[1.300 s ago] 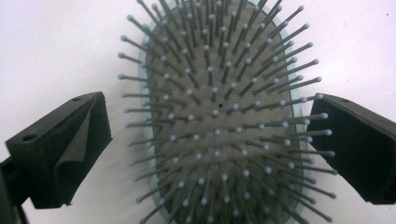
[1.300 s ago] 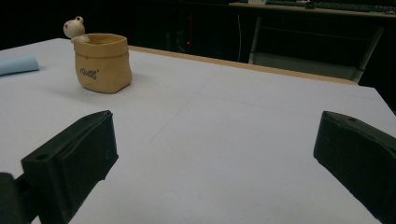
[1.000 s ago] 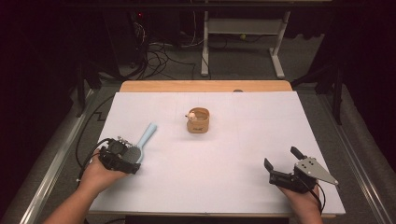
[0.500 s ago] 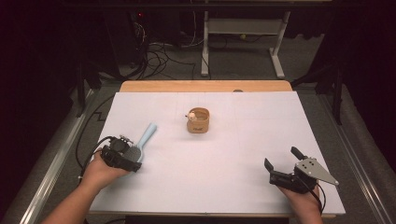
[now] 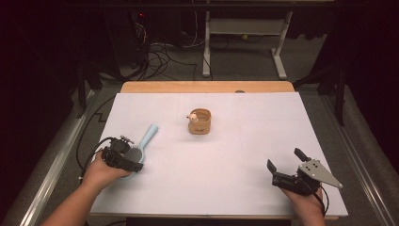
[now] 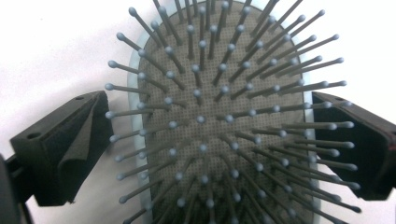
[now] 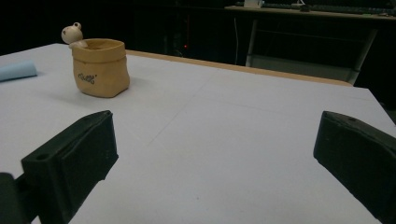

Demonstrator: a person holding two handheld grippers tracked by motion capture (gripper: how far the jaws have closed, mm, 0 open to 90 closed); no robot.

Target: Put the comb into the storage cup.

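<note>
Nearby, tan pot (image 5: 200, 122) mid-table; left gripper (image 5: 133, 160) jaws straddling hairbrush (image 6: 224, 116), right gripper (image 5: 285, 166) wide open

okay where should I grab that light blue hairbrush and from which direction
Grip the hairbrush across its paddle head, coming straight down from above, probably. It lies flat, bristles up, and the left hand-held gripper already straddles the head, jaws open on both long edges, which look narrow enough to pinch.

hairbrush (image 6: 224, 121) handle and bottom beyond the left gripper view's edges
</note>
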